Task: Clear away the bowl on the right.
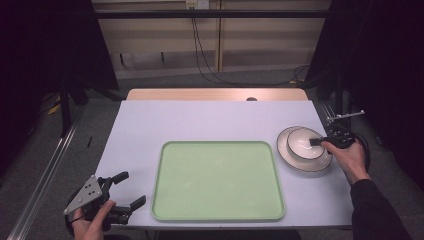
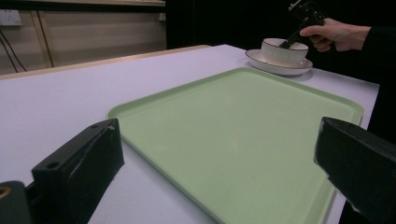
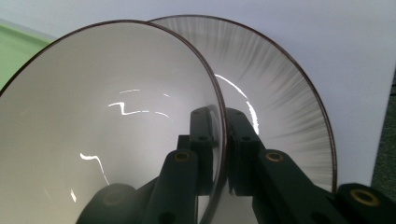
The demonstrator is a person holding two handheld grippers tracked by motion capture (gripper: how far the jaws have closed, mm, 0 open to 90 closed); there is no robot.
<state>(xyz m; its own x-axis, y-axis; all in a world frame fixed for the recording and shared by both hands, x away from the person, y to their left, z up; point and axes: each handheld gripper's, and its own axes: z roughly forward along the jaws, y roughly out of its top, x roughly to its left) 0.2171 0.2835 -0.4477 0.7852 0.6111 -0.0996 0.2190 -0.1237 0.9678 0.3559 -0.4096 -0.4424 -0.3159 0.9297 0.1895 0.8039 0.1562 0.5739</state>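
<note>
1. Rightward on the white table (image 1: 140, 130), the right gripper (image 1: 316, 142) pinches the near wall of the white bowl (image 1: 302, 141), one jaw inside and one outside the dark rim (best read in the right gripper view); a rim grip suits a bowl too wide to span.
2. The bowl sits in a matching plate (image 1: 286, 152) with a dark edge line, just beside the right end of the pale green tray (image 1: 217, 180), which lies bare in mid-table, probably the destination.
3. The left gripper (image 1: 126, 189), jaws spread wide with nothing between them, waits at the table's near left corner, off the tray.
4. Hard to make out: the bowl's foot, hidden by its own wall, so whether it rests on the plate cannot be told; the right hand (image 1: 350, 157) covers that gripper's body.
</note>
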